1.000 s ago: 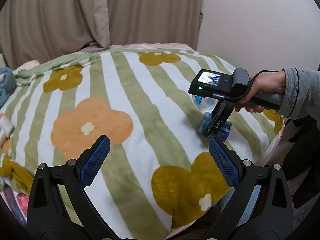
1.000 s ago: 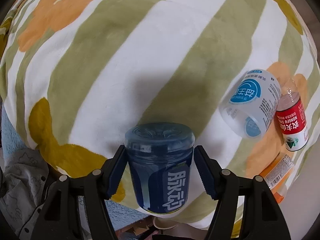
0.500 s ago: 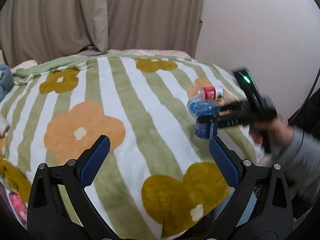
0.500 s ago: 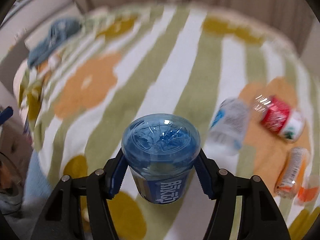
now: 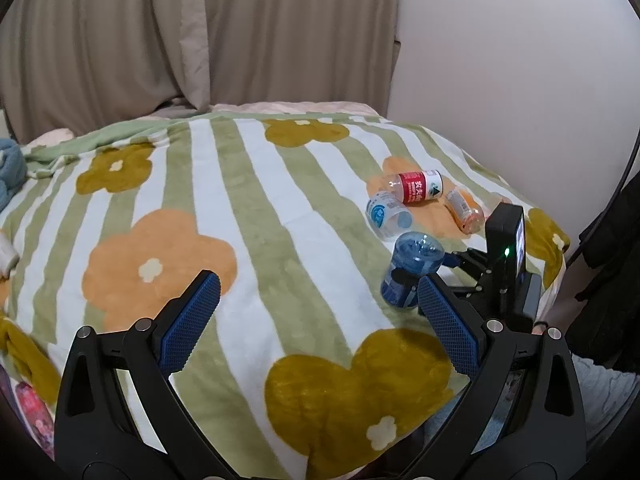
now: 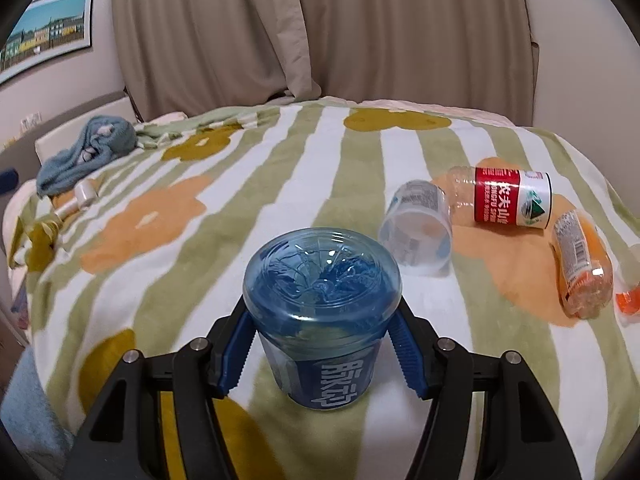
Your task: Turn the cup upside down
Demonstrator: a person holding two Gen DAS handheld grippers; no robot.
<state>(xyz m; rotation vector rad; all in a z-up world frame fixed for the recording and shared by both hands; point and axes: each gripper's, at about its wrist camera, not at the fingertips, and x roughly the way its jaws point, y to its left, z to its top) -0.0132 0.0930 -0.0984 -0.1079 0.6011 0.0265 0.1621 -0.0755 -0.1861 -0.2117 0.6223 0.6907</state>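
Left gripper (image 5: 316,316): fingers apart, idle over the blanket (image 5: 248,240). Right gripper (image 6: 322,350): clamped on blue cup (image 6: 322,308), swung from top-down to level since a second ago; closed base up, apparently inverted, release pending.

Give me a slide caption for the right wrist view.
Right gripper clamps blue cup, closed base facing up, over the floral striped blanket.

Blue translucent cup (image 6: 322,316) with white lettering, blue gripper pads (image 6: 236,354). Blanket (image 5: 256,208) runs green-and-white stripes with orange and mustard flowers. Far right, red-and-white-labelled bottle (image 6: 508,198); beige curtains (image 6: 320,28) behind.
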